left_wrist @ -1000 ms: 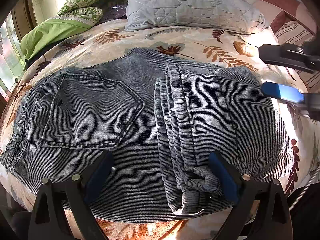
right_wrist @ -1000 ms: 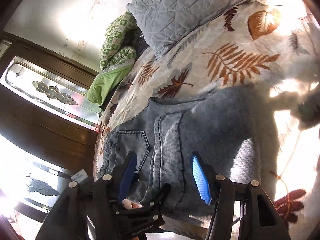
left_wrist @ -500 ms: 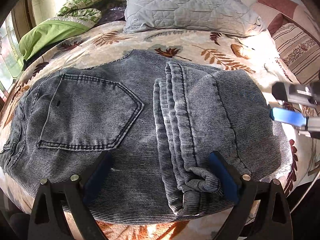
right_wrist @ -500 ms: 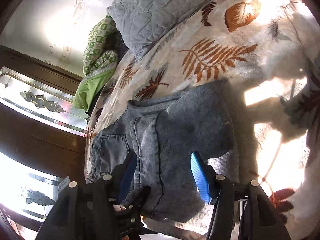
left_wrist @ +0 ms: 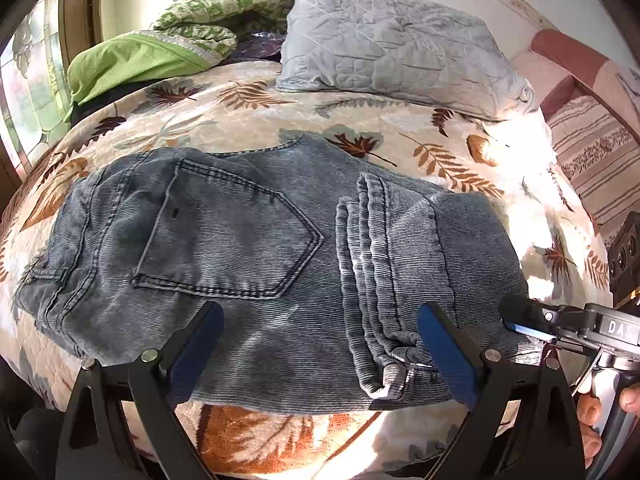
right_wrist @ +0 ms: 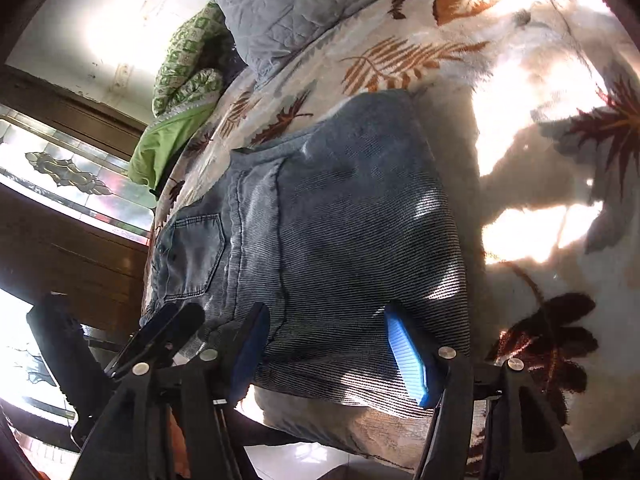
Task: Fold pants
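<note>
Meanwhile the right gripper (right_wrist: 328, 348) had dropped from above the bed's right side to the near edge, jaws apart, straddling the fold end of the jeans (left_wrist: 256, 264). The left gripper (left_wrist: 320, 352) stayed put, also apart, over the near hem by the stacked leg cuffs (left_wrist: 372, 280). The jeans lay folded across the bedspread (left_wrist: 248, 120) near its front edge. Both tools looked lined up, probably for the next fold.
</note>
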Action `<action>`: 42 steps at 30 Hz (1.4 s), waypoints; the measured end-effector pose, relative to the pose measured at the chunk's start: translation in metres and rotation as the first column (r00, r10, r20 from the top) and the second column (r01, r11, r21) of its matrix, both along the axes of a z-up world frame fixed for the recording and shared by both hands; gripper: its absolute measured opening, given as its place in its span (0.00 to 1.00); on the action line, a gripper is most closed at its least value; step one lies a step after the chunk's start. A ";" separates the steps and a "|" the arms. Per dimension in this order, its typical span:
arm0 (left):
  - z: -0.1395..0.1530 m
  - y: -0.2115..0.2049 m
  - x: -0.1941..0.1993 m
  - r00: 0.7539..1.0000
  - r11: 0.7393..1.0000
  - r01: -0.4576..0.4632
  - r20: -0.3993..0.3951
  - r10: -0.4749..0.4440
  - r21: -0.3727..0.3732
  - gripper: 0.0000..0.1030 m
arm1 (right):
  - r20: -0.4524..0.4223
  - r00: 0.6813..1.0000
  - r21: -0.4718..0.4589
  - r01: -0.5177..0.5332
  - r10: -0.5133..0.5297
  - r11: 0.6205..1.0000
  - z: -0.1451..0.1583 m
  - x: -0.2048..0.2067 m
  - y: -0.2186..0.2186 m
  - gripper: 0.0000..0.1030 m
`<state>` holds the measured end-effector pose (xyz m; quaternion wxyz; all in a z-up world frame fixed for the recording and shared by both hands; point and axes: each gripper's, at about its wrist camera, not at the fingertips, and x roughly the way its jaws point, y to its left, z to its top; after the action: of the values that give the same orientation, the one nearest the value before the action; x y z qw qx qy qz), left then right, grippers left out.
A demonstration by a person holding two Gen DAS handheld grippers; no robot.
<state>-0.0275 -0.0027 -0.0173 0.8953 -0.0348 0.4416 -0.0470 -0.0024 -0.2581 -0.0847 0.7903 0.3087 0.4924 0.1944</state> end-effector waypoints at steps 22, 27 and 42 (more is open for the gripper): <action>-0.003 0.144 -0.040 0.885 0.872 -0.455 0.012 0.465 -0.179 0.95 | 0.144 0.973 -0.033 -0.178 0.181 0.983 0.030 -0.010 0.068 0.62; -0.012 0.164 -0.043 0.857 0.834 -0.508 -0.027 0.515 -0.214 0.95 | 0.142 0.964 -0.008 -0.228 0.226 0.974 0.028 -0.006 0.082 0.62; -0.055 0.229 -0.046 0.773 0.544 -0.619 -0.319 0.548 -0.567 0.95 | 0.166 0.957 -0.064 -0.230 0.238 0.971 0.028 -0.005 0.096 0.62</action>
<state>-0.0735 0.2268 -0.0719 0.7662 -0.4865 0.4059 0.1069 -0.0074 -0.1617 -0.0566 0.8079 0.2129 0.4594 0.3016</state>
